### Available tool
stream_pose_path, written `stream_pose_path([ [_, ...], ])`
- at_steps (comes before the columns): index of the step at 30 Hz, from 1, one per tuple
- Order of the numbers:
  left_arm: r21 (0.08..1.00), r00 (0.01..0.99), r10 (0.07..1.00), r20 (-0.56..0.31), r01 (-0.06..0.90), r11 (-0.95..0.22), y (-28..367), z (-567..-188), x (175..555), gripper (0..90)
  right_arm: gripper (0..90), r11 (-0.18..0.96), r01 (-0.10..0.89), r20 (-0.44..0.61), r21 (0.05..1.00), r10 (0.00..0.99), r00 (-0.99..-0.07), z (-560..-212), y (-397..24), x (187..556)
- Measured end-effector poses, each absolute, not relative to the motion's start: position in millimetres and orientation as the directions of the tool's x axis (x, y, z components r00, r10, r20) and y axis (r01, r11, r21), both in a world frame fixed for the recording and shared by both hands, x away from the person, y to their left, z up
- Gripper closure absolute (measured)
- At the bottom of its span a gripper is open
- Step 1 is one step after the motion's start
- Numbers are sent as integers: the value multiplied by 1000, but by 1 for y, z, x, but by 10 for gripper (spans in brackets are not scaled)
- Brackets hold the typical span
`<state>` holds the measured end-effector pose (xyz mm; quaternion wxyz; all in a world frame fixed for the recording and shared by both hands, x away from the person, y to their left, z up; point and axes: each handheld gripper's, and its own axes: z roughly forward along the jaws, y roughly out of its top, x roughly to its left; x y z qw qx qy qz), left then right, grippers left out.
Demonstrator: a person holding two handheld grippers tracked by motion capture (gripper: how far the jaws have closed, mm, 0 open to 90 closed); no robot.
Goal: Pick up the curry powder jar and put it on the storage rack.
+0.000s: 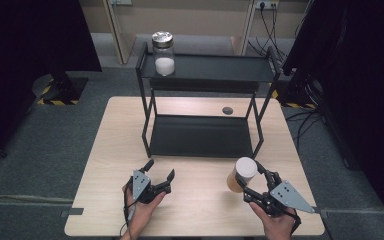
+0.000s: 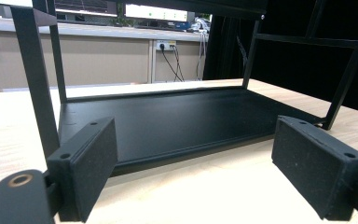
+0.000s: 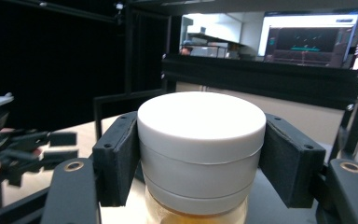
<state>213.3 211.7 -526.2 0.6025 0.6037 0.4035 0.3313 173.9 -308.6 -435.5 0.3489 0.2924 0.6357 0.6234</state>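
We grip the white-lidded jar of amber contents (image 1: 241,174) by its lid alone, the right gripper (image 1: 252,181) closed on it, lifted just before the black two-tier metal rack (image 1: 206,134) — a tilt could slip it free. Nearer us than the rack, the left gripper (image 1: 159,171) rests low on the pale wooden bench (image 1: 105,165), jaws open and empty.

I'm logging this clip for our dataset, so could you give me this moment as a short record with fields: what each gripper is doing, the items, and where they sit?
right gripper: shut on the white-lidded jar, pads on its lid, held off the table
left gripper: open, nothing between the jaws, low over the table
shelf rack: black, two tiers, at the table's far side
top tier: glass jar with metal lid, white contents, at left end
lower tier: bare
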Motion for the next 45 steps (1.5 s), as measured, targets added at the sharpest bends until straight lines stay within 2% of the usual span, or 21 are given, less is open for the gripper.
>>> stream_pose_path([
  [20, 995, 454, 887, -86, 88, 51, 212, -526, 213, 136, 339, 17, -139, -86, 990, 857, -507, -413, -302, 189],
  [45, 995, 455, 887, -84, 86, 51, 211, -526, 213, 136, 339, -6, -214, -96, 977, 881, -464, -377, -296, 206],
])
